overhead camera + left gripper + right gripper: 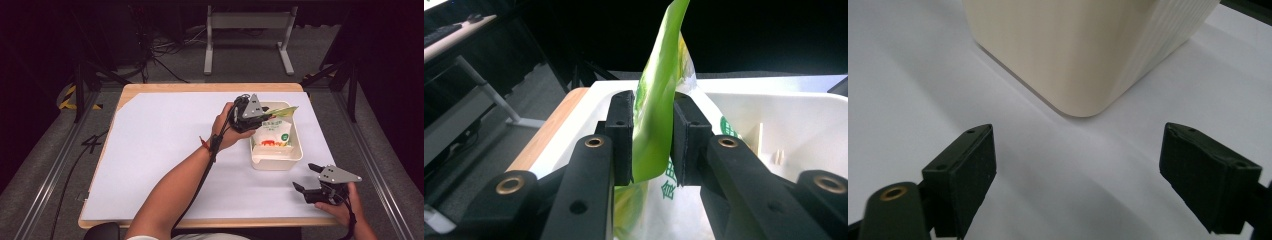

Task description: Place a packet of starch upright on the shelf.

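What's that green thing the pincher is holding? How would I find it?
Look at the white table, then at the cream plastic bin on its right half. Over the bin's far end, the left gripper pinches a thin green packet. It is bright green, unlike the white packet lying inside the bin.

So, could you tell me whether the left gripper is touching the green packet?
Touching. In the left gripper view, the left gripper has both jaws pressed against the green packet, pinching its edge over the bin.
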The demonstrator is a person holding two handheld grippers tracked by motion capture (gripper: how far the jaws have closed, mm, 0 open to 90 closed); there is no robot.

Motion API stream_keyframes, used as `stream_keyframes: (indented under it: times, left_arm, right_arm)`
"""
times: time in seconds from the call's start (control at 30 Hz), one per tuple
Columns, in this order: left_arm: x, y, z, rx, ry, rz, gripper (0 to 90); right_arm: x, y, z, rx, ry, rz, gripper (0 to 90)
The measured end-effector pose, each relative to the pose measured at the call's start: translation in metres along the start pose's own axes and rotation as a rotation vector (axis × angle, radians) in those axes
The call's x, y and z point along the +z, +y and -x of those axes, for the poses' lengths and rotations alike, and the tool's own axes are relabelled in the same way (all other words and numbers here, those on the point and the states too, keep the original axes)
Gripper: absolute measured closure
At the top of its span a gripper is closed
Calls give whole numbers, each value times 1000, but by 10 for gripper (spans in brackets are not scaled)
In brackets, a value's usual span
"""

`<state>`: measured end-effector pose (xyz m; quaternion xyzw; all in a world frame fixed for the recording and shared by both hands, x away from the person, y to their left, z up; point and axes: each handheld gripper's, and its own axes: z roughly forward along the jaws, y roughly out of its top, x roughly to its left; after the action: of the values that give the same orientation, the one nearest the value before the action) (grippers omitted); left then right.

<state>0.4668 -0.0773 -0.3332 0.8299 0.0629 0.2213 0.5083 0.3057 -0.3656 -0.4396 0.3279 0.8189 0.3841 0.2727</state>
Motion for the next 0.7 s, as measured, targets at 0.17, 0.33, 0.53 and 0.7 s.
stream_keyframes:
  times: [0.17, 0.33, 0.53, 0.7]
  left_arm:
    - [-5, -1, -1, 1, -3, -4, 712]
    - [-12, -1, -1, 7, 7, -3, 645]
    - [-25, -4, -7, 0, 11, -15, 575]
    - [-34, -10, -12, -2, 7, -23, 492]
  right_arm:
    - [0, 0, 0, 0, 1, 1, 149]
    - [0, 0, 0, 1, 3, 1, 149]
    - [0, 0, -1, -1, 5, -2, 149]
    - [1, 0, 0, 0, 8, -7, 149]
